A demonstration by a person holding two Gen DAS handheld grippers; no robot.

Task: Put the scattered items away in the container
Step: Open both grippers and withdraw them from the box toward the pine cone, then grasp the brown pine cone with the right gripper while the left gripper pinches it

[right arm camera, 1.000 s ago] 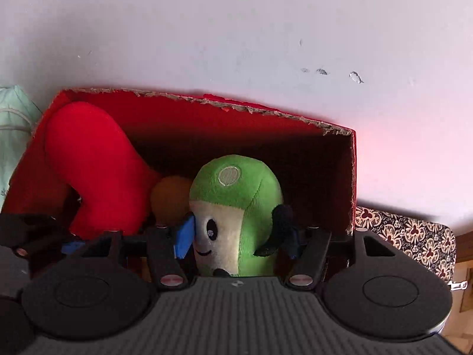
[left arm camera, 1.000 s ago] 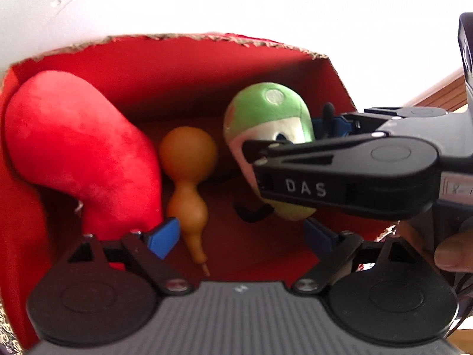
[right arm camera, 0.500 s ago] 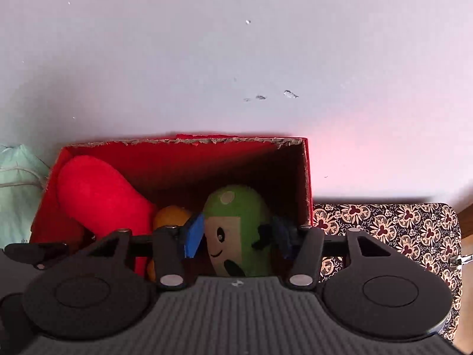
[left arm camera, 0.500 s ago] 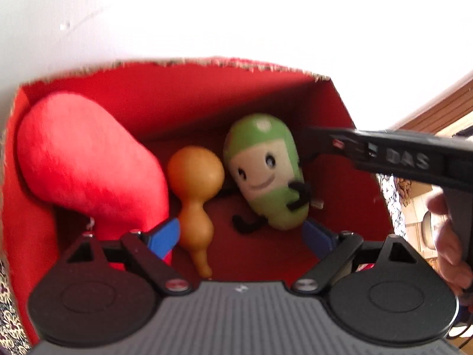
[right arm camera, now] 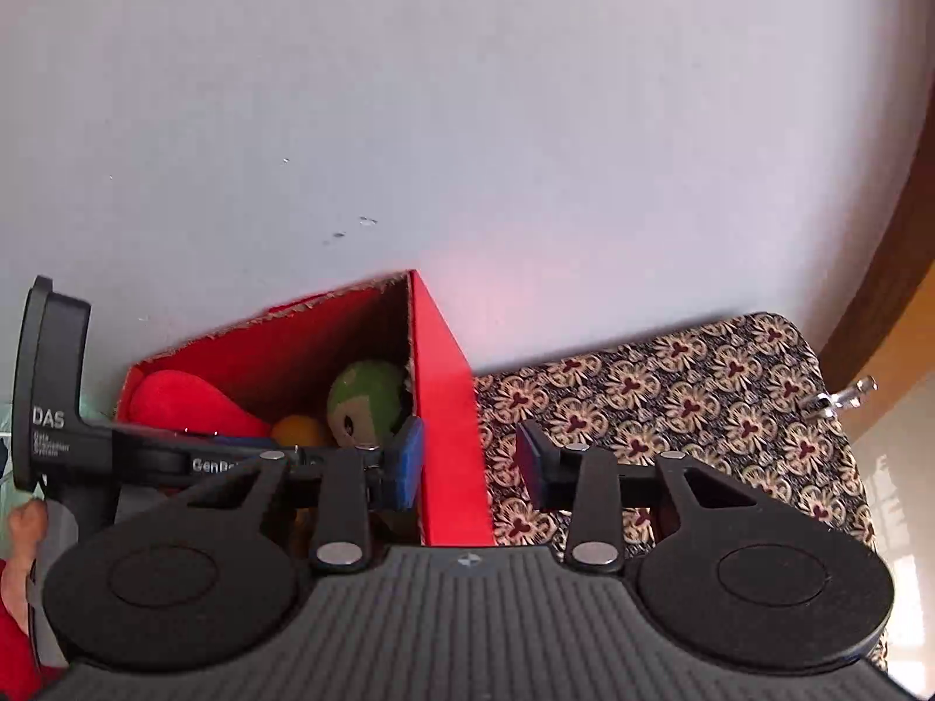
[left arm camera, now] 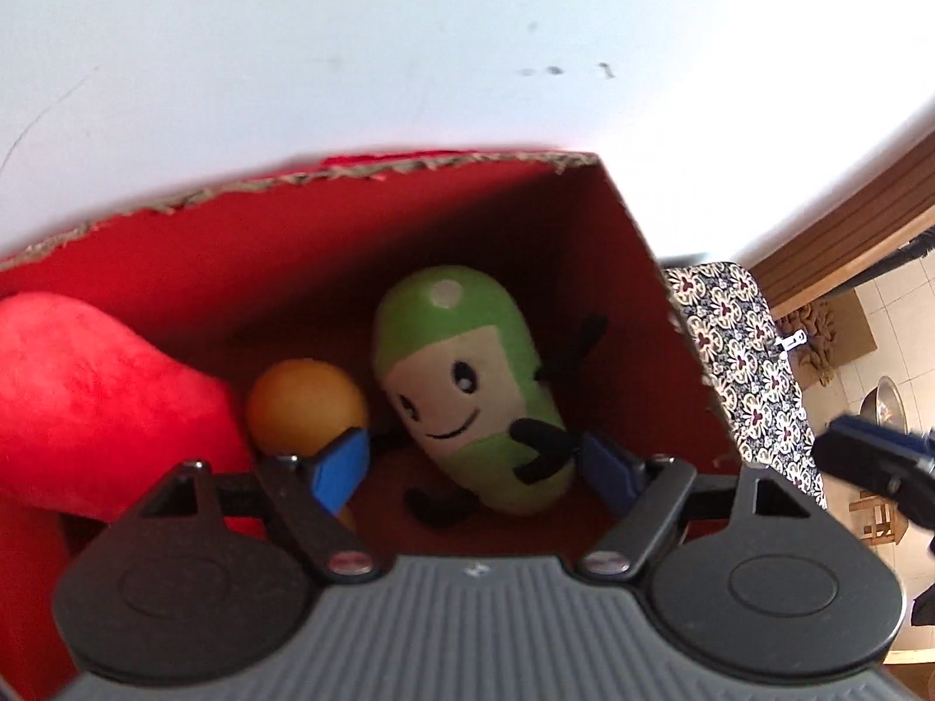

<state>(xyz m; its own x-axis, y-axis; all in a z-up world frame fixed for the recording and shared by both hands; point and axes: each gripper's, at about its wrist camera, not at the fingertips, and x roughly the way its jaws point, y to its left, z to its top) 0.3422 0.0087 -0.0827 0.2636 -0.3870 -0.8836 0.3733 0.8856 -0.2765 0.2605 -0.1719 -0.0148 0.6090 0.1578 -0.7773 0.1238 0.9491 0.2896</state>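
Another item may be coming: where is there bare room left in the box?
Bare floor shows in the red box between the green plush and the right wall. The left is crowded: red plush, orange gourd pressed together.

Bright daylight, fisheye-bent edges, slight blur.

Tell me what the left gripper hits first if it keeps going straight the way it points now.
Most likely the green plush: the left gripper, open and empty, points into the red box, with the plush lying between its fingers' line. Depth is unclear, so the box floor could come first.
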